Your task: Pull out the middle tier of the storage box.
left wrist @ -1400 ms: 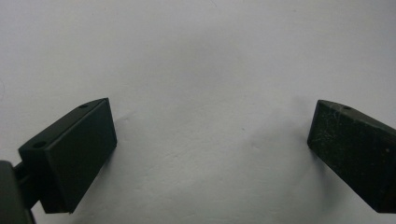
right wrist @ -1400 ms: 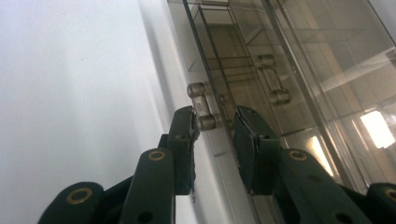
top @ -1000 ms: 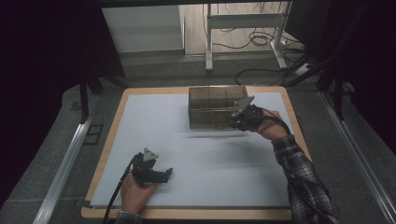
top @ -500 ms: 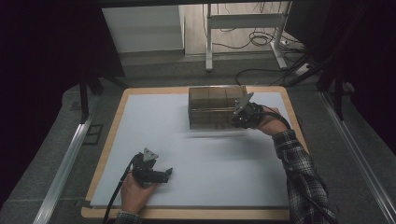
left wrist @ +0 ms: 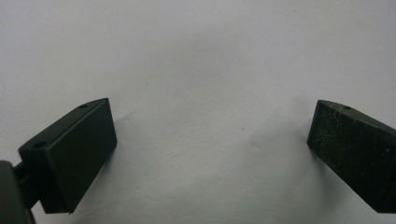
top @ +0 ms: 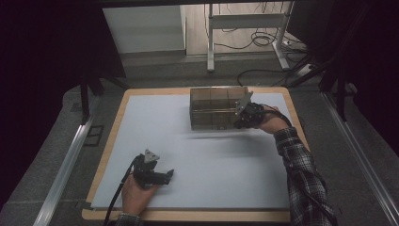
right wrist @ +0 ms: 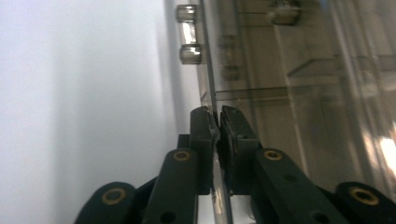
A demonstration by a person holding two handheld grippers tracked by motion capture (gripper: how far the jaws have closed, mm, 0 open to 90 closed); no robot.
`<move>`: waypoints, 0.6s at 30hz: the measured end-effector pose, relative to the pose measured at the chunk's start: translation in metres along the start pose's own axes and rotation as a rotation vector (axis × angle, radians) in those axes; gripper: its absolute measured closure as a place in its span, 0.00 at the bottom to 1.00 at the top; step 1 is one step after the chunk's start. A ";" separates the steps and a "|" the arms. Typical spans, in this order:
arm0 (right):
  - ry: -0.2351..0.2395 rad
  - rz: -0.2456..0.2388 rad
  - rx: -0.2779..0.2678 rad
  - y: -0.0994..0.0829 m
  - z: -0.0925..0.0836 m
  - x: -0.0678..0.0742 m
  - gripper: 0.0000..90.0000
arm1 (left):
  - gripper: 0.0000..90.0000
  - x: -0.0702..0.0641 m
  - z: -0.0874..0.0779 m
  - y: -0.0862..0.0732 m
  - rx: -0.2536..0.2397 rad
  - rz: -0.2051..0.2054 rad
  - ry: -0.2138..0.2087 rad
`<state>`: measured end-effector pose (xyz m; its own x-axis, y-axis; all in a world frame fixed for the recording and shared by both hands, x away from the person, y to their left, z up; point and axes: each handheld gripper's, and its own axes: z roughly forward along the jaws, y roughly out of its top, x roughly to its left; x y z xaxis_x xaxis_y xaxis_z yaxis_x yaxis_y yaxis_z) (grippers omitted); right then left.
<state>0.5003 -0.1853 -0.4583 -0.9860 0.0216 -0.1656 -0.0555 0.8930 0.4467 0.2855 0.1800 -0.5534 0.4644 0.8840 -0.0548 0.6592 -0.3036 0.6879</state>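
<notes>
Smoky clear plastic is what we've got here: a tinted organizer box [top: 217, 107] with inner dividers sits at the far side of the white mat [top: 197, 155], well away from our left hand. Our right gripper [top: 241, 120] has come in at the box's right end, and in the right gripper view its jaws have just been closing and now pinch the thin transparent wall [right wrist: 209, 93] edge-on, one pad outside, one inside. That grip makes sense to us, since a thin panel is the only thing narrow enough to clamp on a box this wide, and it looks like a hold for lifting a flap or dragging the box. Two little hinge knuckles [right wrist: 188, 33] sit further along that same edge, so maybe it's a lid. Our left gripper [top: 165, 175] rests near the front edge of the mat, jaws spread wide over bare surface, holding nothing, probably just parked until needed.
</notes>
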 end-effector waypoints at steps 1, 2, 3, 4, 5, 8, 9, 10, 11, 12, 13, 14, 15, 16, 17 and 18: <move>0.017 -0.005 -0.006 0.000 0.000 0.000 0.94 | 0.01 0.000 0.000 0.000 0.000 0.000 0.000; 0.027 -0.008 -0.006 0.001 0.001 -0.001 0.94 | 0.01 0.000 0.000 0.000 0.004 0.005 0.000; 0.033 -0.012 -0.001 0.002 0.000 -0.001 0.95 | 0.01 0.000 0.000 0.000 -0.001 -0.001 0.000; 0.034 -0.013 0.005 0.003 0.000 0.000 0.95 | 0.01 0.000 0.000 0.000 0.000 0.000 0.000; 0.038 -0.019 0.006 0.003 0.001 0.000 0.96 | 0.01 0.000 0.000 0.000 0.000 0.000 0.000; 0.054 -0.020 0.004 0.003 0.000 0.001 0.96 | 0.01 0.000 0.000 0.000 0.000 0.000 0.000; 0.056 -0.020 0.002 0.002 0.000 0.002 0.96 | 0.01 0.000 0.000 0.000 0.000 0.000 0.000; 0.061 -0.021 -0.002 0.002 0.000 0.003 0.96 | 0.01 0.000 0.000 0.000 0.000 0.000 0.000; 0.065 -0.023 -0.004 0.002 0.000 0.004 0.97 | 0.01 0.000 0.000 0.000 0.000 0.000 0.000; 0.069 -0.025 -0.006 0.002 0.000 0.005 0.97 | 0.01 0.000 0.000 0.000 0.000 -0.001 0.000; 0.073 -0.028 -0.008 0.002 0.000 0.006 0.97 | 0.01 0.000 0.000 0.000 0.000 0.000 0.000; 0.070 -0.028 -0.004 0.002 -0.001 0.007 0.97 | 0.01 0.000 0.000 0.000 0.000 0.000 0.000; 0.078 -0.032 -0.009 0.002 -0.001 0.008 0.97 | 0.01 0.000 0.000 0.000 0.000 0.000 0.000; 0.076 -0.034 -0.009 0.002 -0.001 0.009 0.97 | 0.01 0.000 0.000 0.000 0.000 -0.001 0.000; 0.074 -0.038 -0.005 0.002 -0.001 0.010 0.97 | 0.01 0.000 0.000 0.000 0.000 0.000 0.000; 0.083 -0.042 -0.008 0.001 -0.002 0.012 0.96 | 0.01 0.000 0.000 0.000 0.000 0.000 0.000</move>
<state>0.4883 -0.1845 -0.4582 -0.9924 -0.0531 -0.1111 -0.0977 0.8887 0.4480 0.2855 0.1799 -0.5535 0.4640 0.8841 -0.0551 0.6593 -0.3032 0.6880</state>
